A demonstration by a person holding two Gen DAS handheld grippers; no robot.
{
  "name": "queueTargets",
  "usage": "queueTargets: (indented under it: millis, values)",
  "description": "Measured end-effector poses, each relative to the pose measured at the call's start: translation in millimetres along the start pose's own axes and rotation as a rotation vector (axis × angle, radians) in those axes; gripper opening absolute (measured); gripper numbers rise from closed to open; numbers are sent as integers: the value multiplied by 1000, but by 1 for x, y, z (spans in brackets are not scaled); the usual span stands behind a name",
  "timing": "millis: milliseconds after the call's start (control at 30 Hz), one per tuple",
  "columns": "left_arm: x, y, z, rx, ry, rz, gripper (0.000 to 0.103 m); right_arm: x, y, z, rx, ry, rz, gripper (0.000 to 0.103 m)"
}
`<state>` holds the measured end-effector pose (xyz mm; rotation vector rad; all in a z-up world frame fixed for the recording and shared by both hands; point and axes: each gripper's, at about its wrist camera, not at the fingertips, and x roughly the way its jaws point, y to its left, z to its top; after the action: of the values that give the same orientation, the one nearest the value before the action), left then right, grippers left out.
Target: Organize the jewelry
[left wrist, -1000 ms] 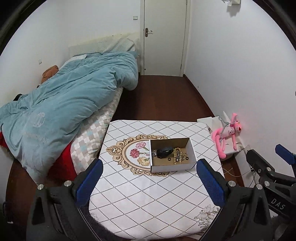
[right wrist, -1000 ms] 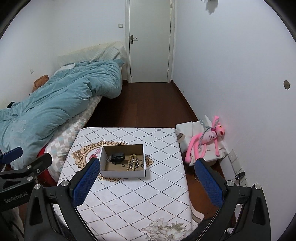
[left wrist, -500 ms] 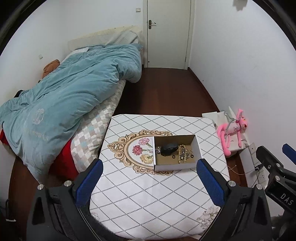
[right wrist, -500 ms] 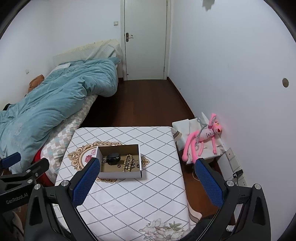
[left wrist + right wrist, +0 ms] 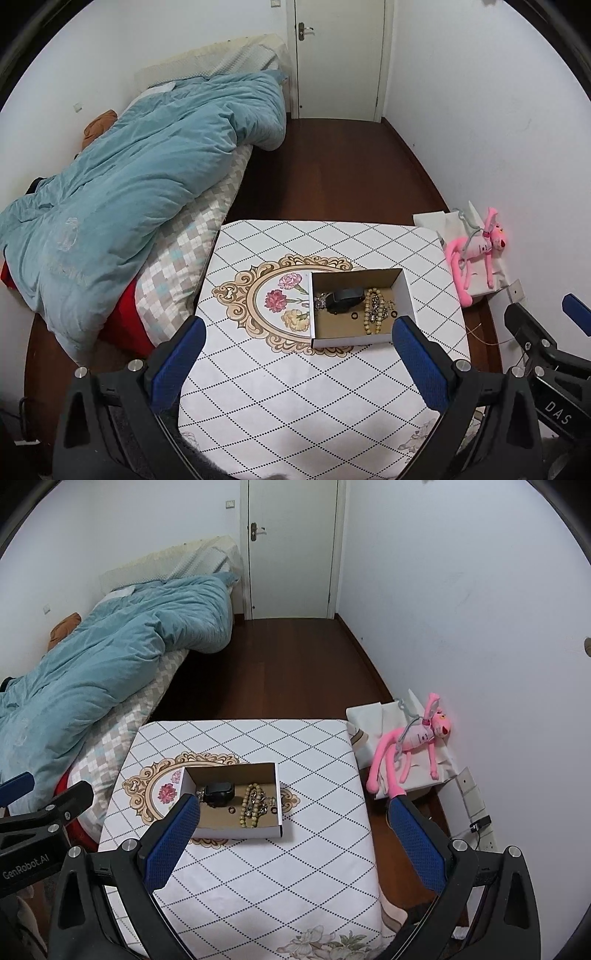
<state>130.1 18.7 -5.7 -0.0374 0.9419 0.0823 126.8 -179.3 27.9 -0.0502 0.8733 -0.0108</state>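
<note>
An open white cardboard box [image 5: 406,288] sits on a small table with a diamond-pattern cloth [image 5: 295,387]. In the box lie a black watch [image 5: 344,298], a bead bracelet [image 5: 373,312], a metallic piece [image 5: 320,301] and small dark rings [image 5: 354,316]. The box also shows in the right wrist view [image 5: 279,797], with the watch [image 5: 219,794] and the beads [image 5: 253,805]. My left gripper [image 5: 295,332] is open and empty, held above the table's near side. My right gripper [image 5: 291,805] is open and empty, to the right of the left one.
A bed with a teal duvet [image 5: 129,184] stands left of the table. A pink plush toy [image 5: 410,746] lies on a white bag by the right wall. A white door [image 5: 338,55] is at the far end, across dark wood floor [image 5: 332,166].
Both grippers have moved forward and a little lower toward the table. The box now sits closer in both views. Nothing in the box has moved.
</note>
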Motion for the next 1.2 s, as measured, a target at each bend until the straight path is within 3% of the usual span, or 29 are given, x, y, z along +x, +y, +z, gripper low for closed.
queueTargets:
  millis: [1200]
  values:
    - [9, 3, -8, -8, 43, -6, 103, 5, 0, -1, -20, 38, 15, 103]
